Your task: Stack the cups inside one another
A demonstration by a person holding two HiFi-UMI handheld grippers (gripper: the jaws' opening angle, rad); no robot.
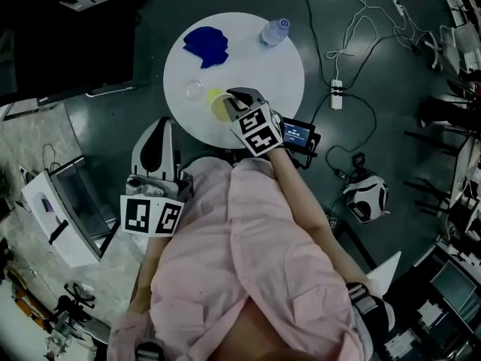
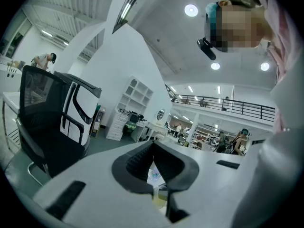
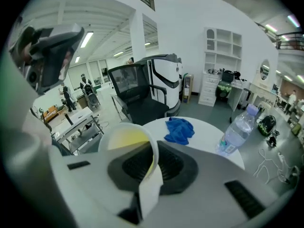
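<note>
Yellow plastic cup [image 3: 124, 139] — rim pinched in my right gripper [image 3: 153, 167], for nesting into the clear plastic cup [image 1: 195, 89]. Left gripper [image 2: 153, 151] — closed, empty.

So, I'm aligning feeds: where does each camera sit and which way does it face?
Head view: on the head, steeply down at the white table; pink shirt shows.
Left gripper view: on the left gripper, tilted up at black chair, ceiling.
Right gripper view: on the right gripper, across the table, gripping the yellow cup.
Head and right share blue cloth, bottle.
</note>
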